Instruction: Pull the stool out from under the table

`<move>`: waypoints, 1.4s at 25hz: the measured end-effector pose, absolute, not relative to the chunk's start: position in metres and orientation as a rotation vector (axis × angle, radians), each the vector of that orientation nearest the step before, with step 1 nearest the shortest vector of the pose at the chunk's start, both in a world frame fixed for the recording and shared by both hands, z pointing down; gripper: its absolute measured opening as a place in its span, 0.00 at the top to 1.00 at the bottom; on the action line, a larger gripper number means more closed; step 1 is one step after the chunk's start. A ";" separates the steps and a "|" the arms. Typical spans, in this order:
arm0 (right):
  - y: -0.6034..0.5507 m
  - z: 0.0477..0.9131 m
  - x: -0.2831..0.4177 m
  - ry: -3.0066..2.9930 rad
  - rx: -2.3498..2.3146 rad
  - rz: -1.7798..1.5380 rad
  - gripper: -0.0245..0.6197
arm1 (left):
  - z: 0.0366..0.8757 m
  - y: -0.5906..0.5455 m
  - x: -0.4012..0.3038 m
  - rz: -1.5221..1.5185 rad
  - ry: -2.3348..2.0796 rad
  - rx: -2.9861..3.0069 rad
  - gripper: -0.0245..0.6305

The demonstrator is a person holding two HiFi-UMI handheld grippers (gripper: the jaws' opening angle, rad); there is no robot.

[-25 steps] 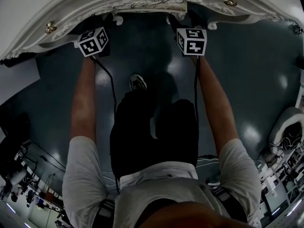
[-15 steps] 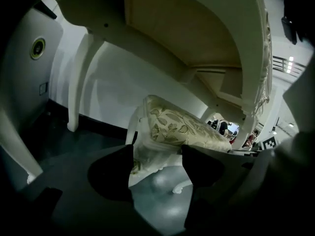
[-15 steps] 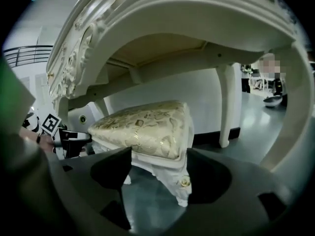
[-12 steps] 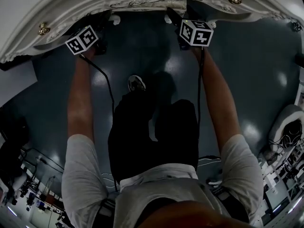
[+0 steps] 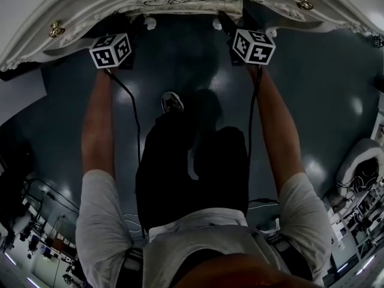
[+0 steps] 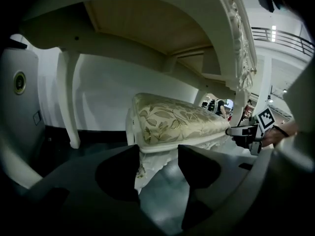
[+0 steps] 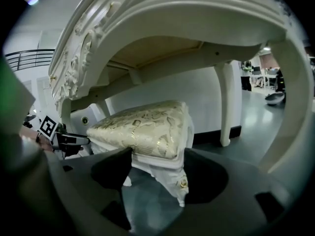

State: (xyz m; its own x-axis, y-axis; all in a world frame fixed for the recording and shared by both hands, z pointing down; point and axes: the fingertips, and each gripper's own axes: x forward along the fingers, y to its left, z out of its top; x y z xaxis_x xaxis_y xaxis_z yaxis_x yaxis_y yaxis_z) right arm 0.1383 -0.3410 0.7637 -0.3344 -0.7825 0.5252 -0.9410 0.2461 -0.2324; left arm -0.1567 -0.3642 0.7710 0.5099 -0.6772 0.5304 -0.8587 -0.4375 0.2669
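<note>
Two hand-held grippers are reaching under the white carved table, one at each front corner of the white-framed stool with the gold leaf-patterned cushion. That stool is sitting fully under the tabletop on the dark glossy floor, between the table legs.

Jaws of the left gripper are closing, with the stool's carved corner and leg standing in the gap; the pads do not appear to be pressing on it yet. Jaws of the right gripper are standing wide apart around the opposite corner, gripping nothing.

Several things could go wrong from here, as I judge it. If only the left side is clamping when the pull begins, the stool will likely be pivoting and knocking a table leg. The curved, carved frame is offering poor purchase, so pads may be sliding off. Biting on the soft cushion rather than the frame could let the grip give. The person's feet are also standing in the stool's path.
</note>
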 end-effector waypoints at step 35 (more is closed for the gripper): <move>-0.268 0.764 0.136 -2.069 1.476 0.865 0.42 | 0.771 -0.285 -0.159 0.697 -1.211 2.056 0.60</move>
State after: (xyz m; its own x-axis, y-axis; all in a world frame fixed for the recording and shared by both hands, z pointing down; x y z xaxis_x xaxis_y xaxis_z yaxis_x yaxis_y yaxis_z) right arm 0.1363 -0.2679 0.7636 -0.3243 -0.6618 0.6759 -0.9459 0.2298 -0.2289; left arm -0.1588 -0.2851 0.7712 0.4337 -0.5514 0.7126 -0.8932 -0.3671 0.2595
